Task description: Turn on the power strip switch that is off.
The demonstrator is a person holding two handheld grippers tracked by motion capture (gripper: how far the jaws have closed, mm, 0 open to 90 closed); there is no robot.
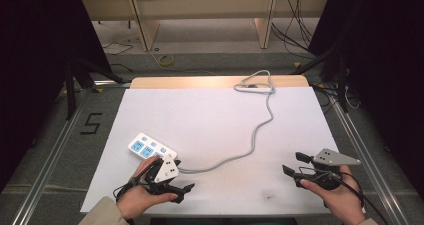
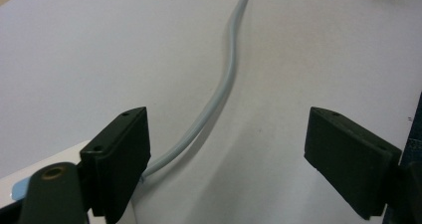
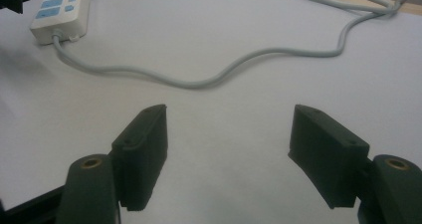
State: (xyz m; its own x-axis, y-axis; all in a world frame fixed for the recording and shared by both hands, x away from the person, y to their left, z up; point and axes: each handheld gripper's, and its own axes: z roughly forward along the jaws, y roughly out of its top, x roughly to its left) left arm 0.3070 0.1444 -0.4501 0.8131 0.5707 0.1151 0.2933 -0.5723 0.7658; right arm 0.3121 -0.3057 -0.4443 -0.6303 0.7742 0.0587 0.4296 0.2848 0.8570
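A white power strip (image 1: 150,150) with blue sockets lies at the front left of the white table (image 1: 200,115). Its grey cable (image 1: 250,135) snakes to the back edge and ends in a loop (image 1: 255,82). My left gripper (image 1: 182,175) sits just right of the strip, held by a hand. Its jaws stand open on either side of the cable (image 2: 224,84), which passes close to the left jaw untouched, with the strip's corner (image 2: 12,183) beside it. My right gripper (image 1: 296,163) hovers open at the front right, aimed left toward the strip (image 3: 59,10) and cable (image 3: 199,82), with nothing between its jaws.
A wooden strip (image 1: 200,81) edges the table's far side. Metal rails (image 1: 55,150) run along both sides on the floor, with a taped "5" (image 1: 91,123) at the left. Shelf legs and loose wires stand behind. A small dark smudge (image 1: 270,197) marks the table front.
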